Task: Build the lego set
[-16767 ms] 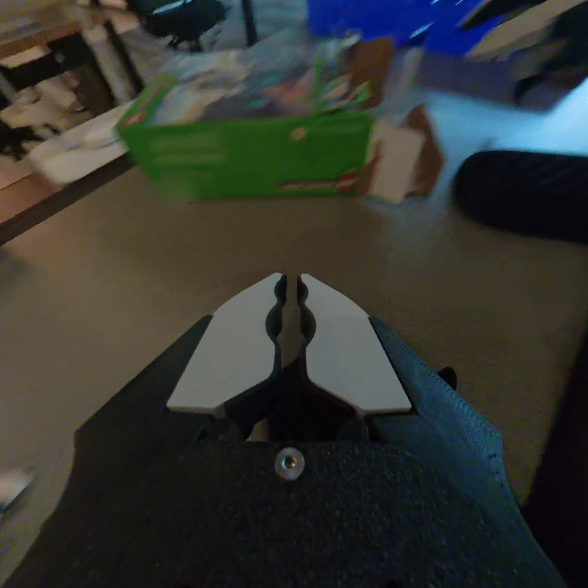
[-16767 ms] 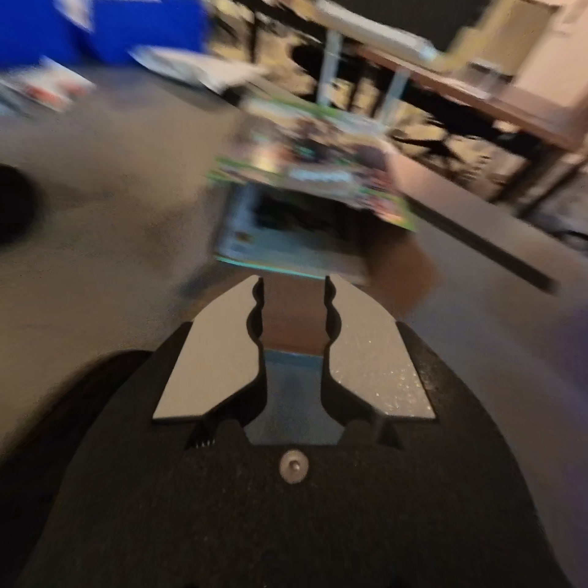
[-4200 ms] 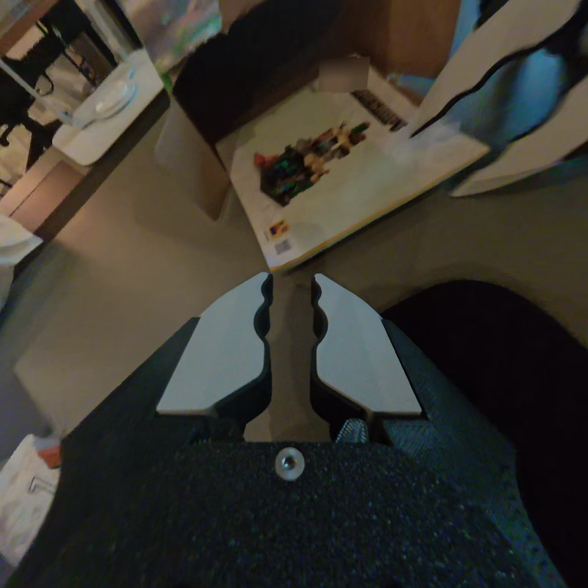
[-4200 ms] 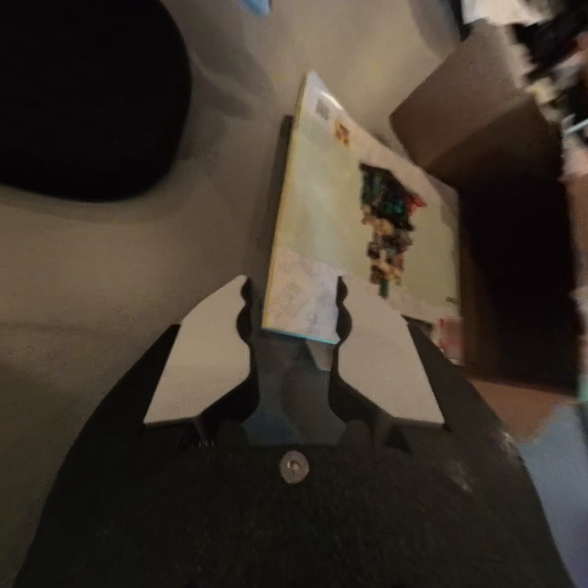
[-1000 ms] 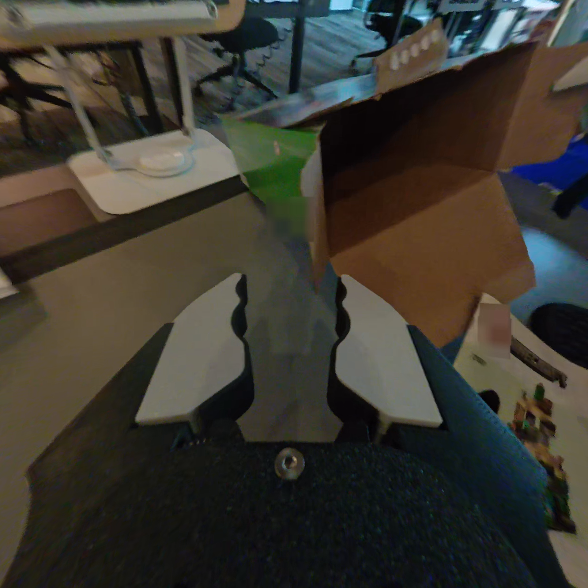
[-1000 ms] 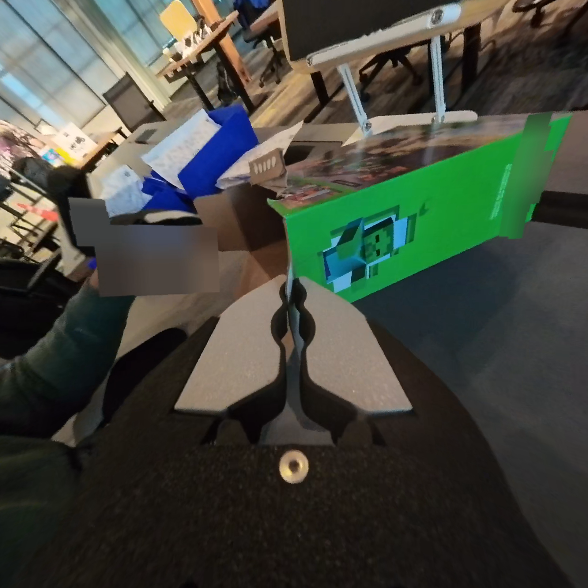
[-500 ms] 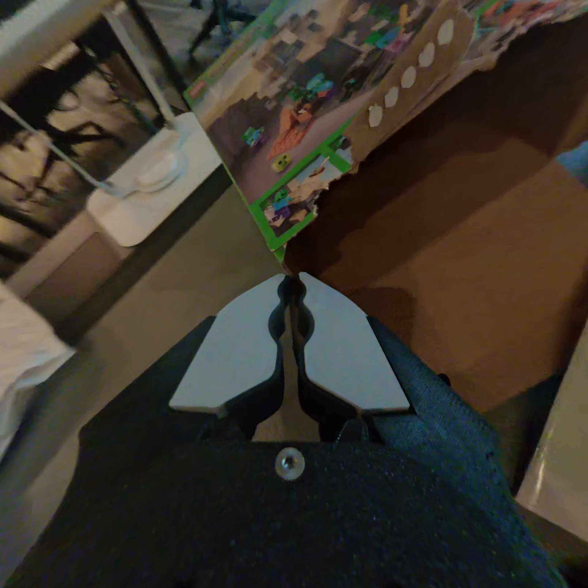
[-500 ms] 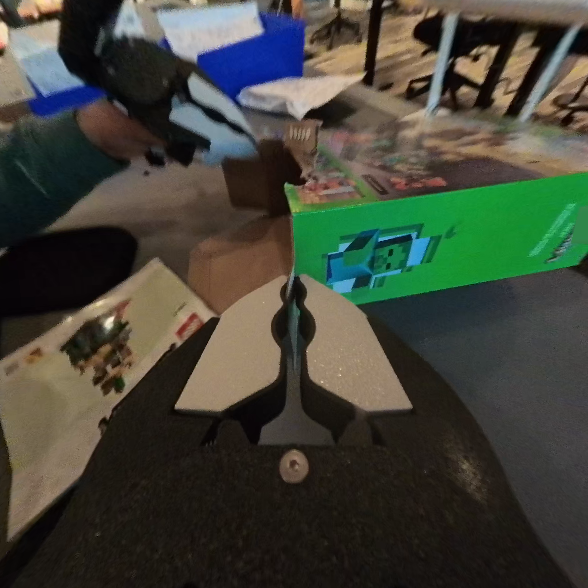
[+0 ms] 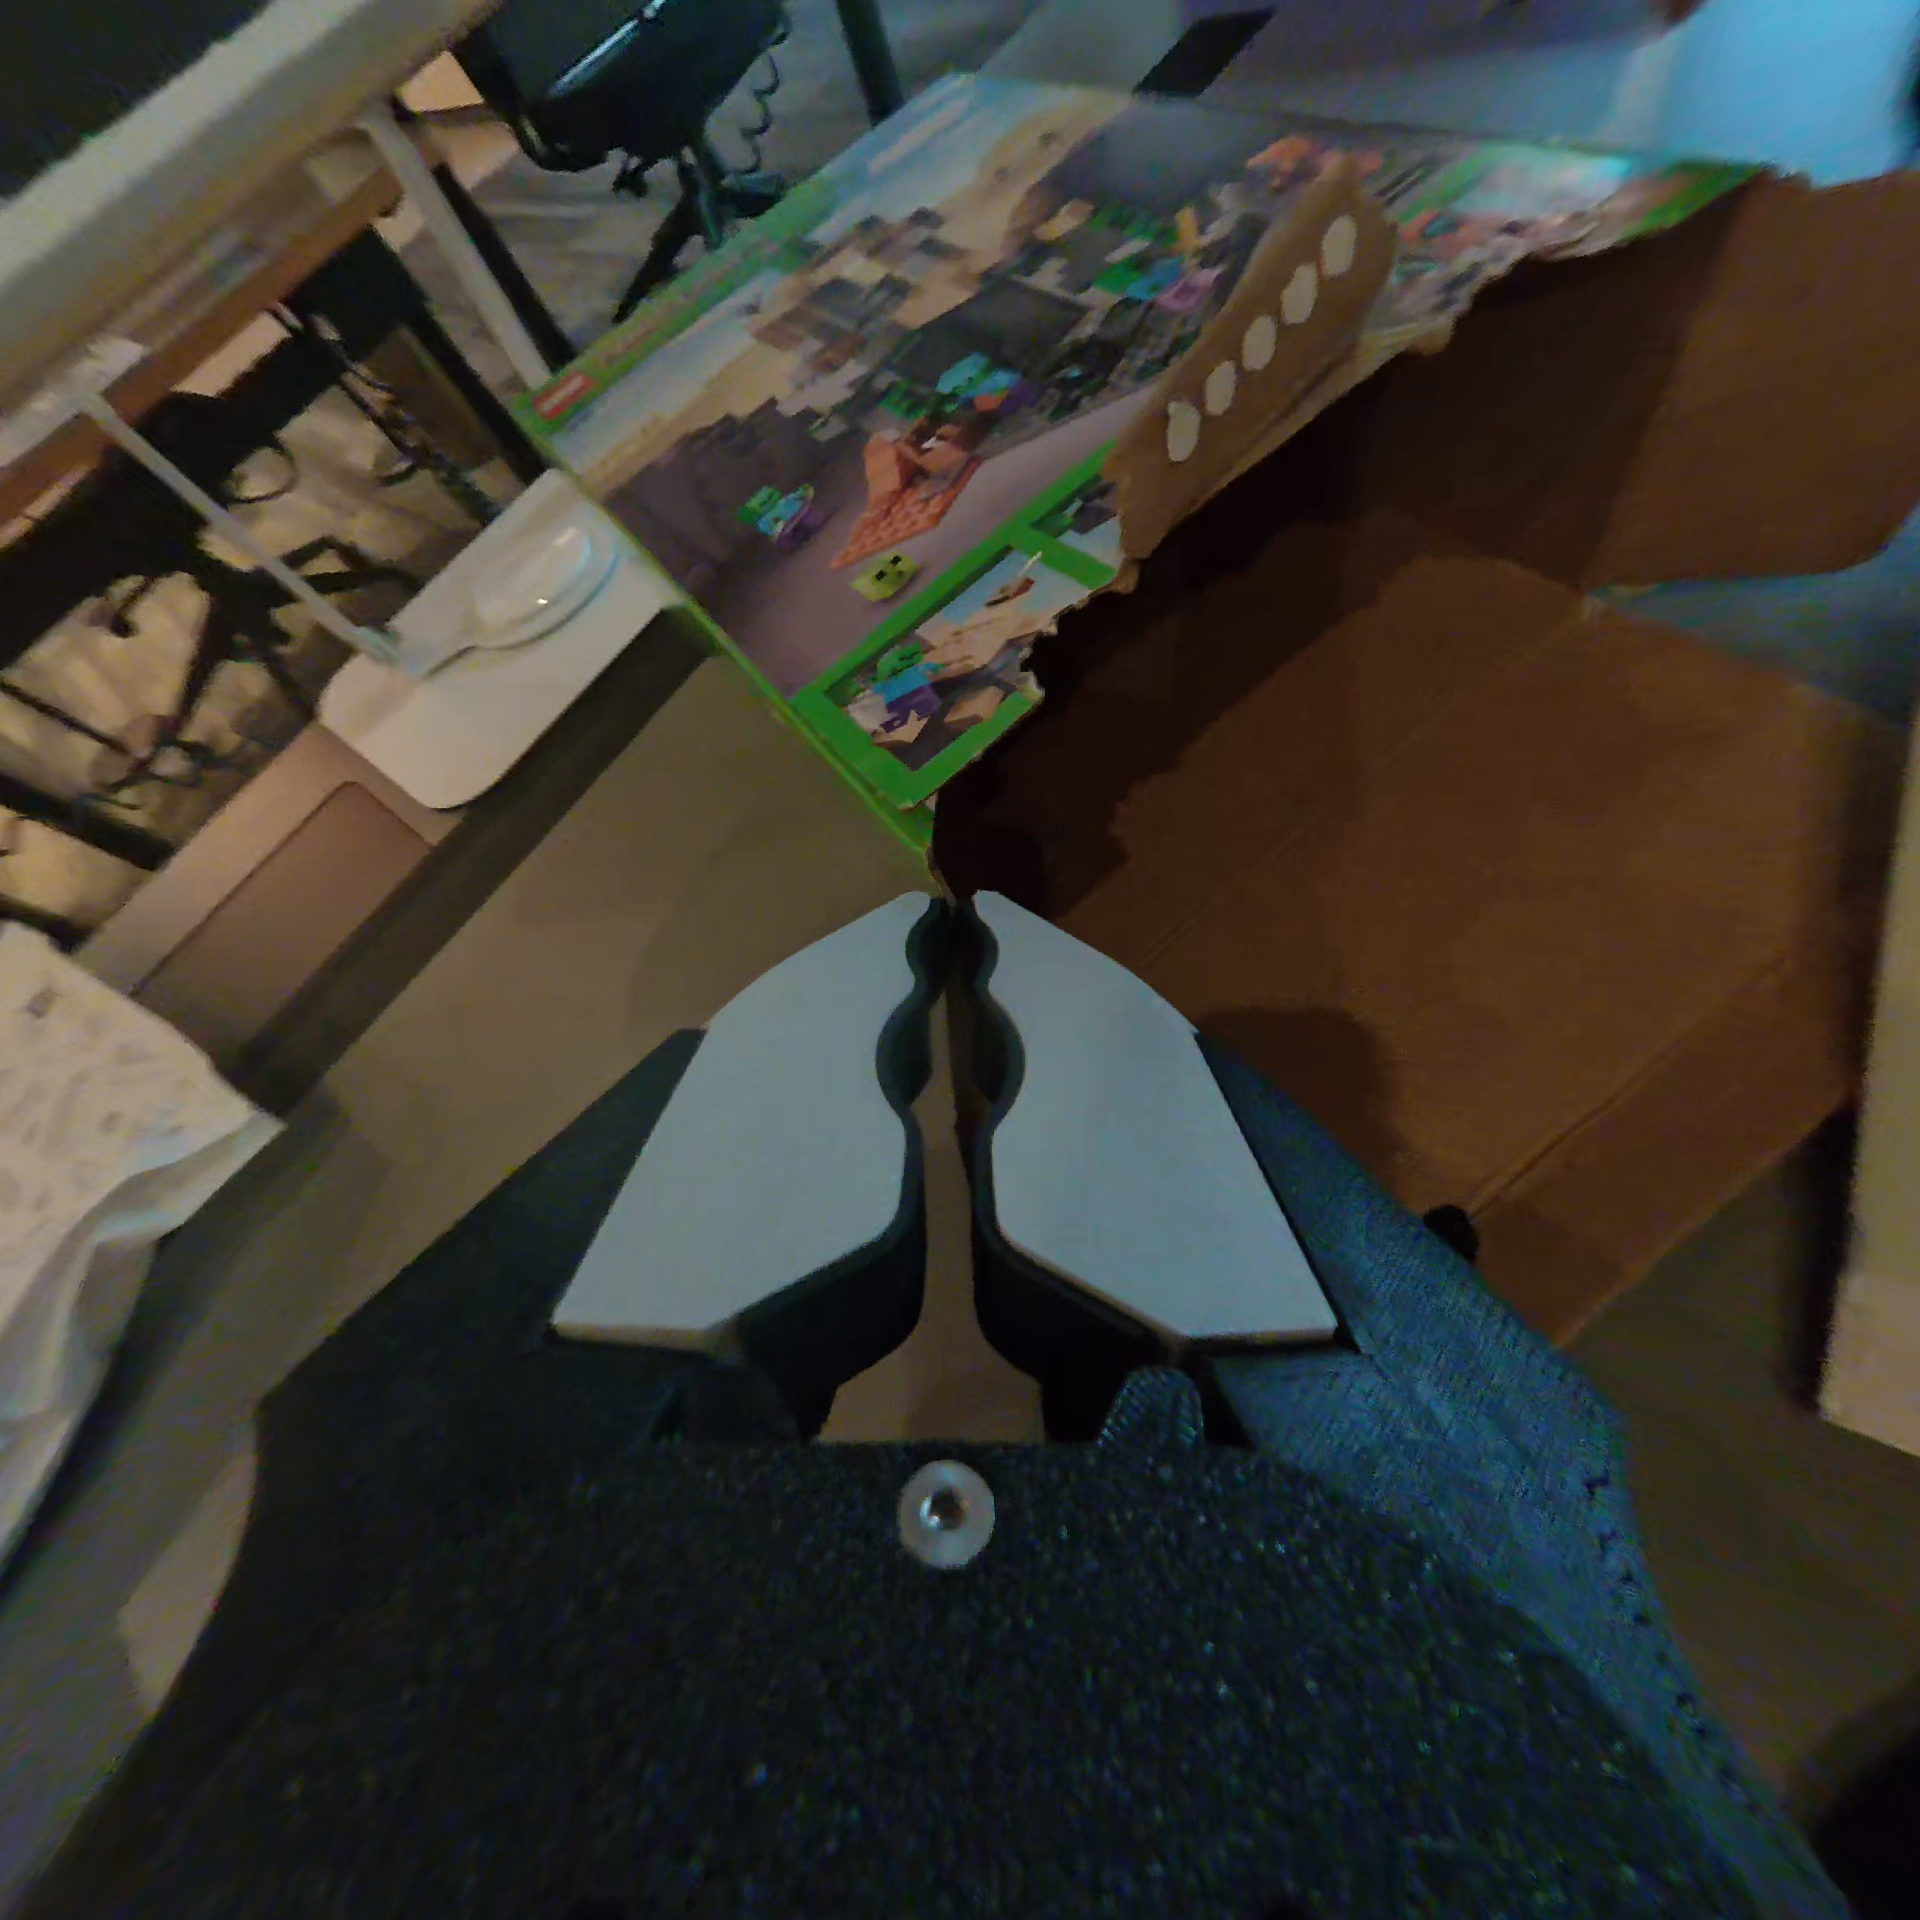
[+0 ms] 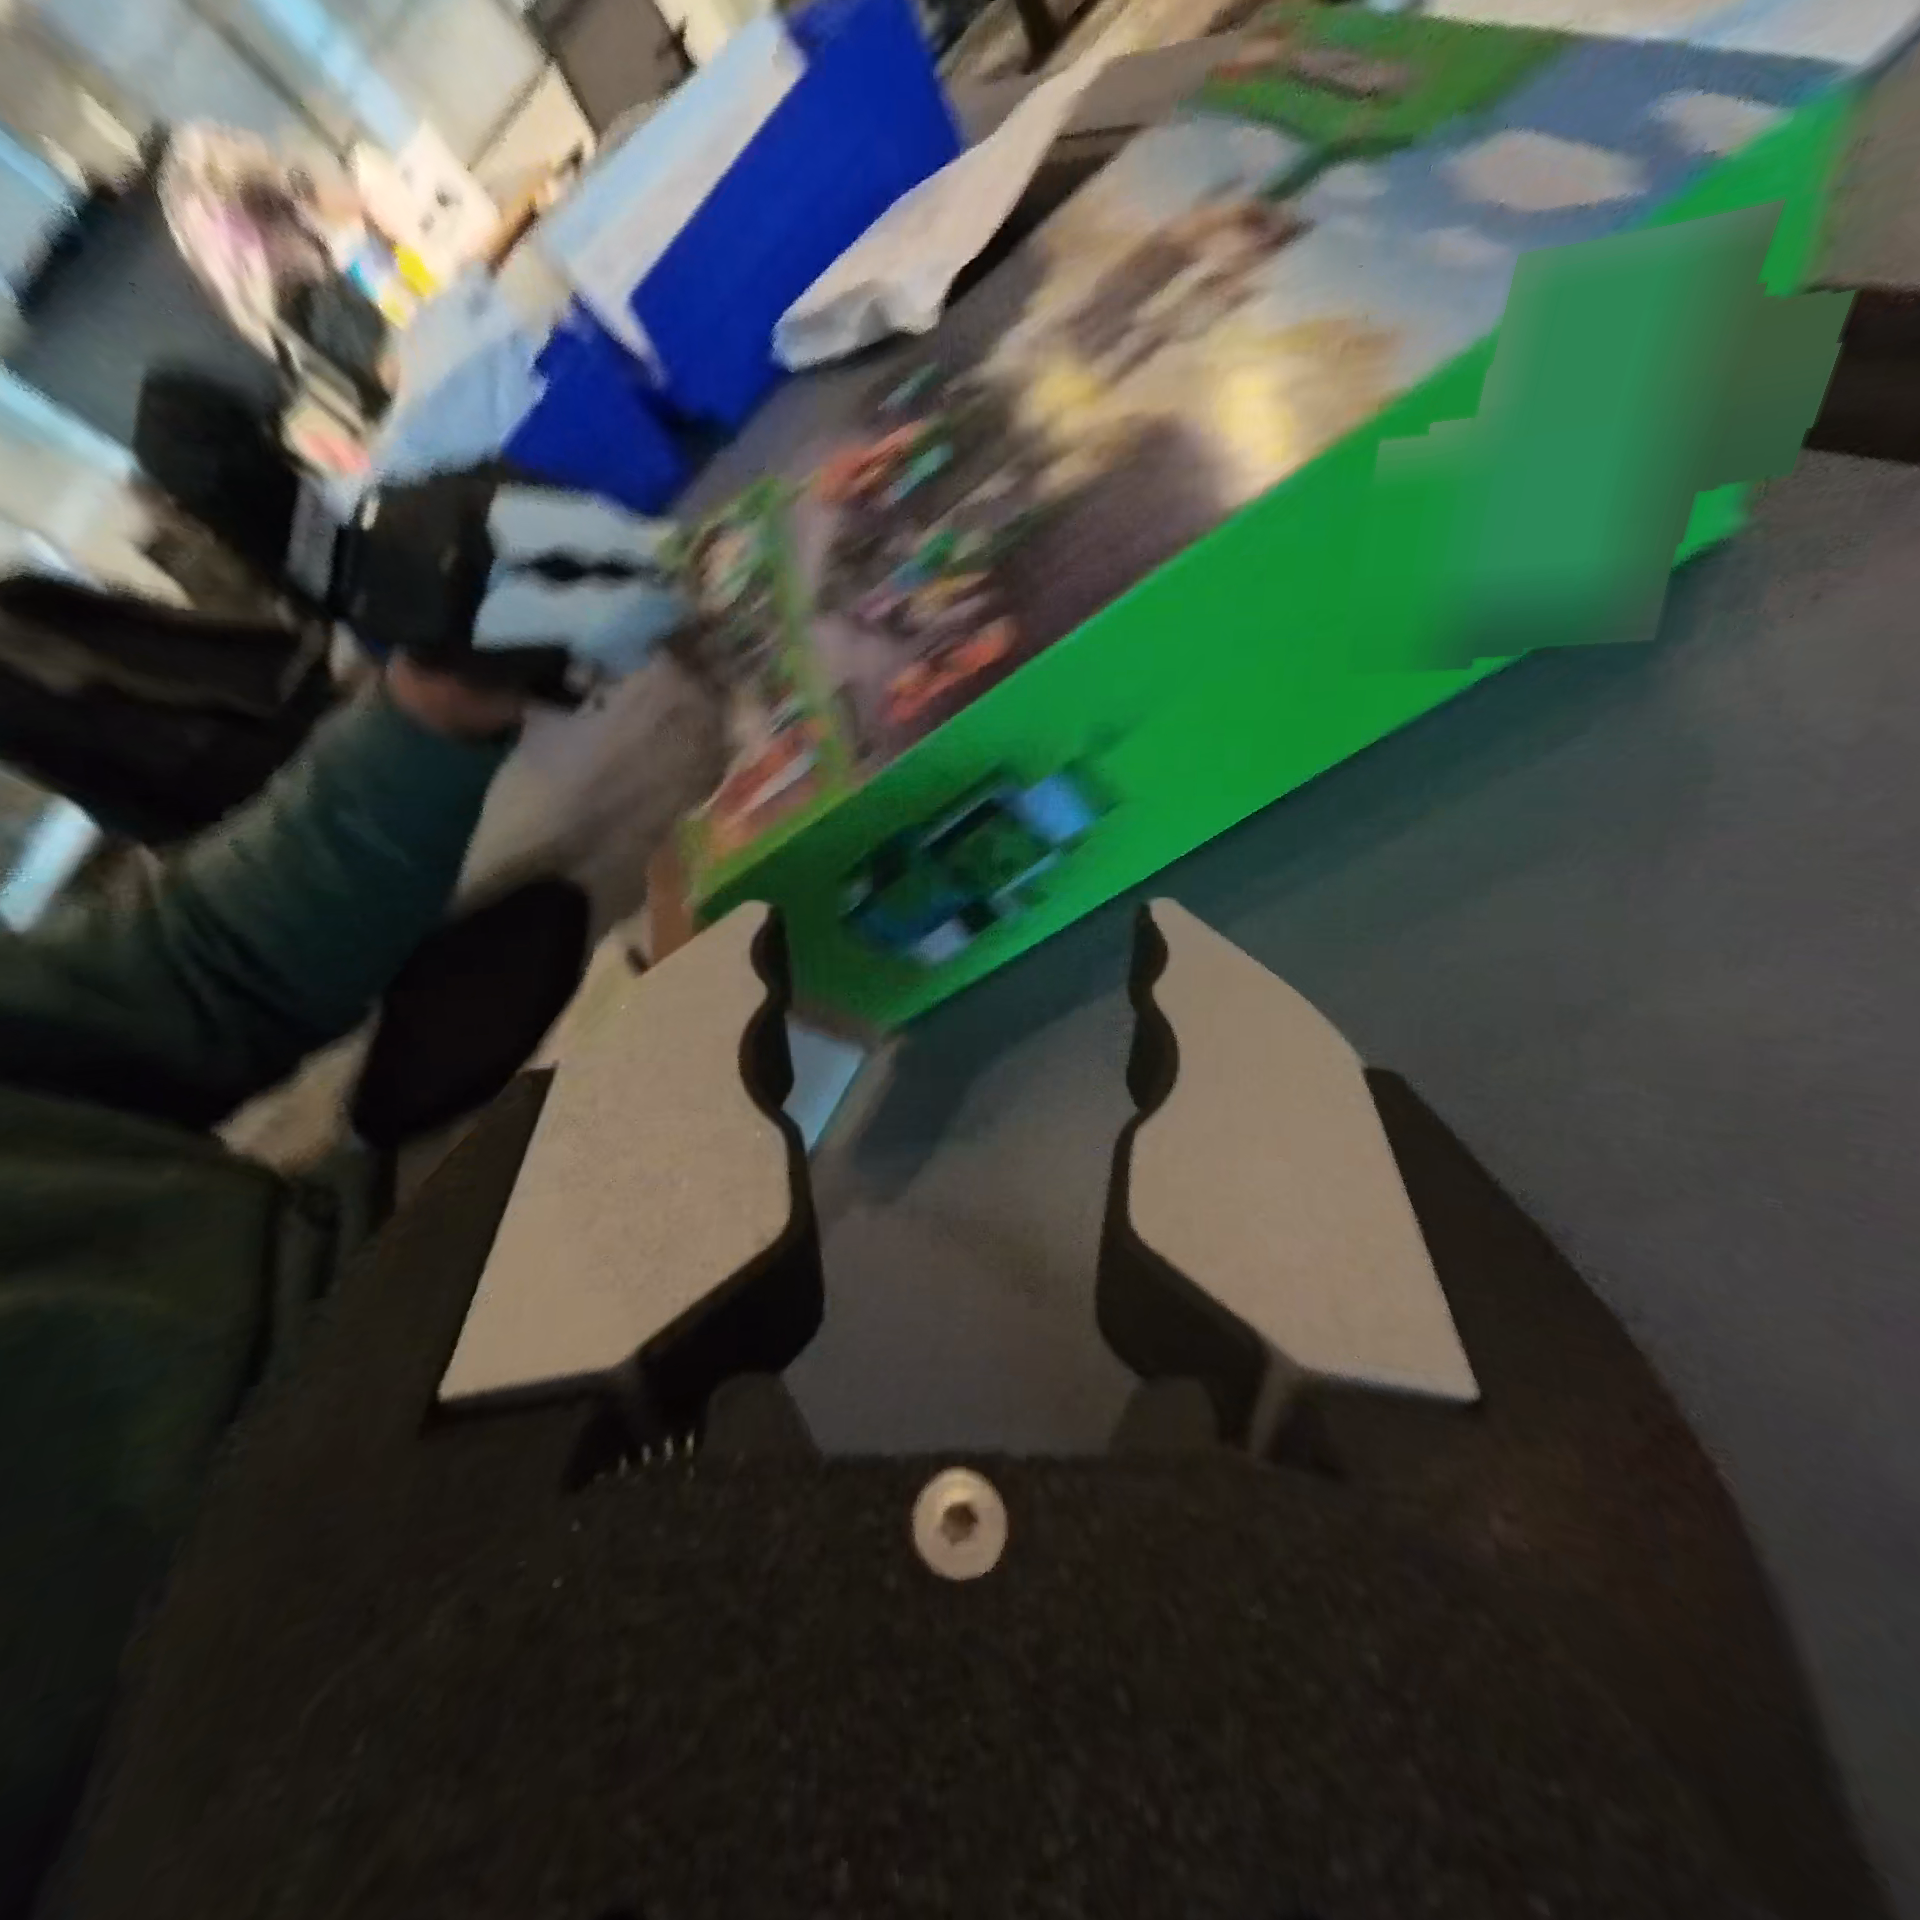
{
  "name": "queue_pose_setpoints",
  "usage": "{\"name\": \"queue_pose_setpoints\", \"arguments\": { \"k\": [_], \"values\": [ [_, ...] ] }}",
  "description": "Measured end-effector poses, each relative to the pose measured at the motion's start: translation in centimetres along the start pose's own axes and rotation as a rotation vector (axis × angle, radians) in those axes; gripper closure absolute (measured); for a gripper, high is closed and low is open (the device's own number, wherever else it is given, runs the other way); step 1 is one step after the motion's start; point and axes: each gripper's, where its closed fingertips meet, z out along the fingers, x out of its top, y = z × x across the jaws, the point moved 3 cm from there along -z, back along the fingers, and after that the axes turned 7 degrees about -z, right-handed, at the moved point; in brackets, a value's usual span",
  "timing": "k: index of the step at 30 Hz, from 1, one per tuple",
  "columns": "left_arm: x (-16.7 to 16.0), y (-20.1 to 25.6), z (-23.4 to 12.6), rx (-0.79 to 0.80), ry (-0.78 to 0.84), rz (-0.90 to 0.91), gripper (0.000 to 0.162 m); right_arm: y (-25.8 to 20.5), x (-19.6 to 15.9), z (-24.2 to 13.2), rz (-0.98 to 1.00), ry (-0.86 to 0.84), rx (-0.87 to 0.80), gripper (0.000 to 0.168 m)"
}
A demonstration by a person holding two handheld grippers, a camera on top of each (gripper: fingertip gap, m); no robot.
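Green lego box [image 10: 1195,665] smeared by motion blur, its printed lid unreadable, far end cut off at the frame edge, beyond the box a blurred dark sleeve [image 10: 260,883], box interior [image 9: 1299,644] lost in shadow

Counts, both wrist views:

- Grippers: 2, the left gripper [image 9: 951,902] and the right gripper [image 10: 954,906], 2 fingers each. Left one also shows farther off in the right wrist view, so still 2.
- Lego box [image 9: 831,436]: 1, green, printed lid, torn open at one end. Same box in both views.
- Brown flaps on that open end: at least 2; a torn strip [image 9: 1262,343] carries 5 pale oval spots.
- Blue bin [image 10: 727,312]: 1, blurred.
- Office chair [image 9: 623,83]: 1.
- White stand base [image 9: 499,644]: 1, on the next bench.
- Person's sleeve [image 10: 260,883]: 1.
- Loose bricks: cannot tell, none countable in these views.
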Motion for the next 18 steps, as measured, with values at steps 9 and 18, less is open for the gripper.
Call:
{"name": "queue_pose_setpoints", "arguments": {
  "k": [9, 18],
  "values": [
    [3.7, -2.4, -5.5, -0.29, 0.096, -0.348, 0.119, 3.4, 0.5, 4.8, 0.22, 0.033, 0.081, 0.088],
    [1.8, -6.9, 4.2, -0.49, -0.216, -0.859, 0.075, 4.2, 0.0, 7.6, 0.429, -0.038, 0.046, 0.048]
  ]
}}
